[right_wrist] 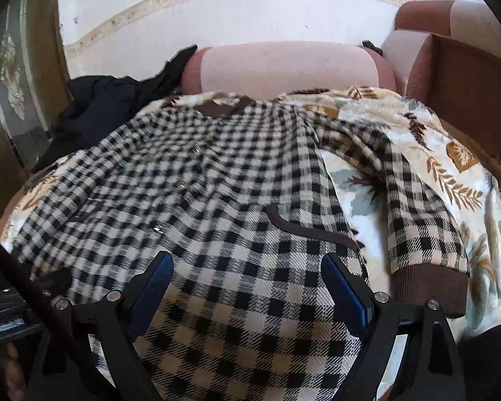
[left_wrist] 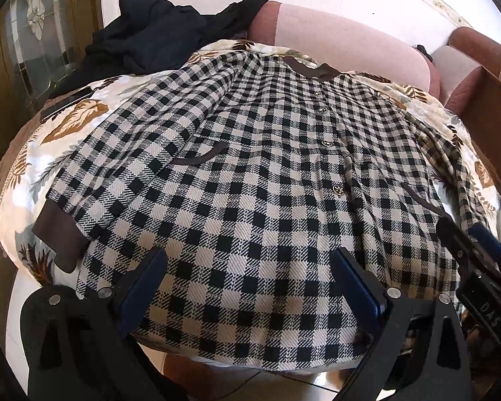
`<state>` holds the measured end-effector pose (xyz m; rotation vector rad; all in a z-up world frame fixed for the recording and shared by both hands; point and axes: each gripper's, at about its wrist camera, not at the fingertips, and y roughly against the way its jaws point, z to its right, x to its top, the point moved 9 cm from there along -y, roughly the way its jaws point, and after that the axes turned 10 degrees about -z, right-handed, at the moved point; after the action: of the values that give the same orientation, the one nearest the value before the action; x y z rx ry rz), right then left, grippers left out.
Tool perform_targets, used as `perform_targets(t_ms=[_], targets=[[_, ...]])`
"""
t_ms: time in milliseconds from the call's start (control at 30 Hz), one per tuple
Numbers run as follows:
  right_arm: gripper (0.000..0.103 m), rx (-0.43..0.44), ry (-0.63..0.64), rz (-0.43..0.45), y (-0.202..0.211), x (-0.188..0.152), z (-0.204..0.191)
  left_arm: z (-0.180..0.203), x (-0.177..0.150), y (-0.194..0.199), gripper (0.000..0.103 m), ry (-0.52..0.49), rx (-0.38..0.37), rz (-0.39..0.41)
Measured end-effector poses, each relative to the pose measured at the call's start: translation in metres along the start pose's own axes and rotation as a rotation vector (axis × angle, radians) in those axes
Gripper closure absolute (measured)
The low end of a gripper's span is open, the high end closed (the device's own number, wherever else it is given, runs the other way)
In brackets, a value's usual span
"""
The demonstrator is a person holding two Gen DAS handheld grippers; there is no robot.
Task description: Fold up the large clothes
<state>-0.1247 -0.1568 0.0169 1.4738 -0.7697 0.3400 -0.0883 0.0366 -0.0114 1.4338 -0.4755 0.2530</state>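
A checked jacket (left_wrist: 250, 173) is lying front-up and spread flat on a leaf-print blanket (left_wrist: 73, 123) covering a pink sofa (left_wrist: 344, 40), its brown collar (left_wrist: 312, 68) pointing toward the backrest and its hem hanging over the near edge. The left gripper (left_wrist: 248, 287) is hovering over the hem with its jaws standing wide apart, the checked cloth showing between the blue pads (left_wrist: 150, 287) without being pinched. The right gripper (right_wrist: 247, 287) is sitting likewise over the hem on the other side, jaws wide apart and gripping nothing; in the left view it is showing at the right edge (left_wrist: 477, 250), near the jacket's pocket trim. One sleeve is lying along the jacket's side with its brown cuff (left_wrist: 58, 234) near the left gripper; the other sleeve is stretching out over the blanket, apart from the body, its cuff (right_wrist: 431, 287) resting just beside the right gripper. A dark garment (left_wrist: 150, 33) is lying crumpled at the far left end of the sofa, touching the blanket's edge.
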Motion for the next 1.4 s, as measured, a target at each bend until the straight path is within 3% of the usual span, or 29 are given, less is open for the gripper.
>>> perform_targets(t_ms=[67,200,367,533,600,700,733,767,800,833,867,1033,1200,1400], targets=[[0.010,-0.066,0.043,0.028,0.000,-0.002,-0.002,-0.002,0.000,0.003,0.005,-0.005,-0.006,0.005],[0.010,-0.010,0.047,-0.030,-0.001,-0.009,-0.011,-0.023,0.012,0.017,0.005,0.030,0.005,0.049],[0.010,-0.026,0.067,0.055,0.020,0.004,-0.014,-0.095,0.042,0.033,0.005,0.132,0.095,0.117],[0.010,-0.010,0.056,-0.009,0.003,-0.004,-0.013,-0.175,0.059,0.015,0.005,0.209,0.180,0.098],[0.010,-0.023,0.053,-0.014,0.000,-0.005,-0.009,-0.200,0.059,-0.007,0.006,0.220,0.184,0.041],[0.010,-0.034,0.043,-0.018,-0.002,-0.005,-0.006,-0.214,0.055,-0.037,0.032,0.209,0.148,-0.043],[0.010,-0.036,0.042,-0.018,-0.003,-0.004,-0.005,-0.214,0.053,-0.046,0.056,0.205,0.124,-0.072],[0.010,-0.039,0.044,-0.018,-0.004,-0.004,-0.005,-0.212,0.050,-0.051,0.069,0.205,0.091,-0.089],[0.010,-0.044,0.051,-0.019,-0.005,-0.004,-0.006,-0.213,0.051,-0.051,0.071,0.217,0.080,-0.074],[0.010,-0.047,0.058,-0.024,-0.007,-0.004,-0.008,-0.214,0.053,-0.048,0.091,0.224,0.076,-0.058],[0.010,-0.049,0.063,-0.027,-0.008,-0.005,-0.009,-0.214,0.054,-0.048,0.095,0.223,0.054,-0.063],[0.010,-0.064,0.085,-0.038,-0.012,-0.008,-0.012,-0.248,0.077,-0.025,0.095,0.301,0.144,0.007],[0.010,-0.070,0.079,-0.047,-0.015,-0.008,-0.008,-0.293,0.121,0.002,0.095,0.348,0.304,0.092],[0.010,-0.079,0.099,-0.059,-0.019,-0.011,-0.012,-0.322,0.165,-0.006,0.095,0.355,0.422,0.106]])
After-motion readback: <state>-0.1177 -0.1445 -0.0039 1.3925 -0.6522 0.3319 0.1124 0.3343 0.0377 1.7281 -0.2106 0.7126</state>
